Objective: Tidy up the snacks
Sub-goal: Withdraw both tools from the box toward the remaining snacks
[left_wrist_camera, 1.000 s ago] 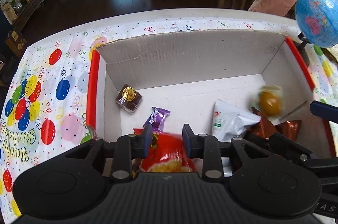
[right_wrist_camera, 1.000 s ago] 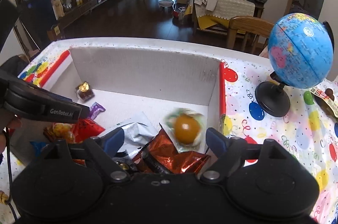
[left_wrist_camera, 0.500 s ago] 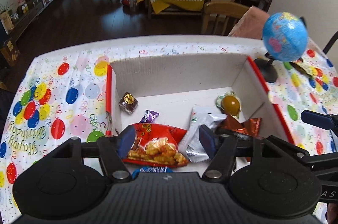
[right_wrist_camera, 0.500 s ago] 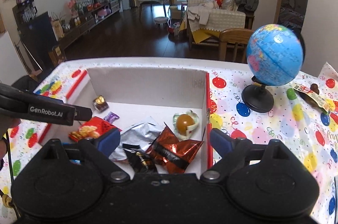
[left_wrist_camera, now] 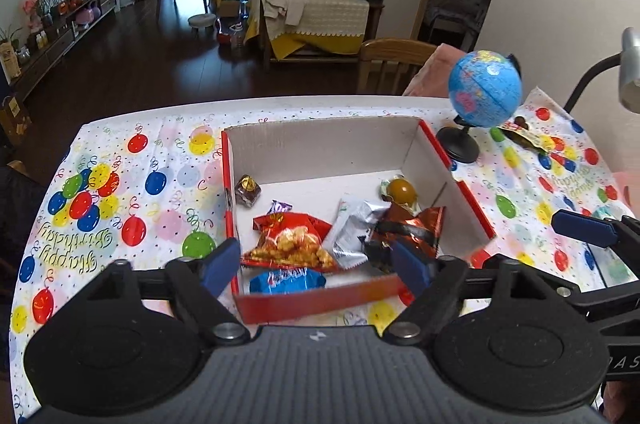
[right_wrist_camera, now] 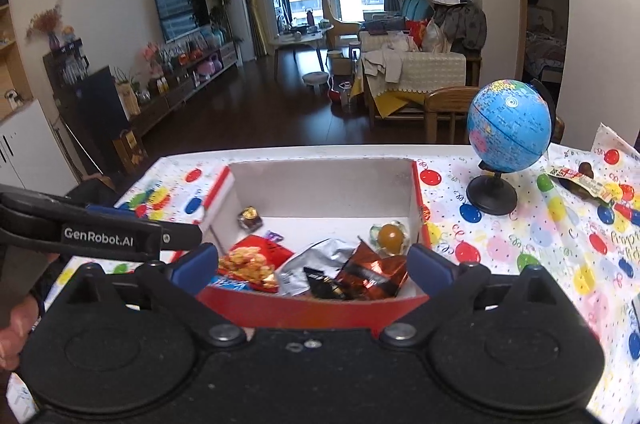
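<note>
A red-sided cardboard box (left_wrist_camera: 316, 300) (right_wrist_camera: 416, 192) sits on the balloon tablecloth with several snacks inside. Among them are a red crisp bag (left_wrist_camera: 290, 238) (right_wrist_camera: 250, 262), a silver pouch (left_wrist_camera: 356, 228) (right_wrist_camera: 306, 264), a copper foil pack (left_wrist_camera: 412, 224) (right_wrist_camera: 370, 270), an orange jelly cup (left_wrist_camera: 401, 189) (right_wrist_camera: 390, 235), a blue pack (left_wrist_camera: 286, 280) and a small chocolate (left_wrist_camera: 248, 186) (right_wrist_camera: 250, 218). My left gripper (left_wrist_camera: 316, 266) hangs above the box's near edge, jaws opening, nothing between them. My right gripper (right_wrist_camera: 316, 266) hovers likewise, jaws opening and empty.
A blue globe (left_wrist_camera: 484, 94) (right_wrist_camera: 506, 126) on a black stand is on the table right of the box. Beyond it lies a snack wrapper (right_wrist_camera: 580, 180). A wooden chair (left_wrist_camera: 390, 64) stands behind the far table edge. The left gripper's arm (right_wrist_camera: 100, 228) crosses the right wrist view.
Both grippers have pulled up and back from inside the box and opened wider. The left one let go of the red crisp bag; the orange jelly cup came to rest at the right wall.
</note>
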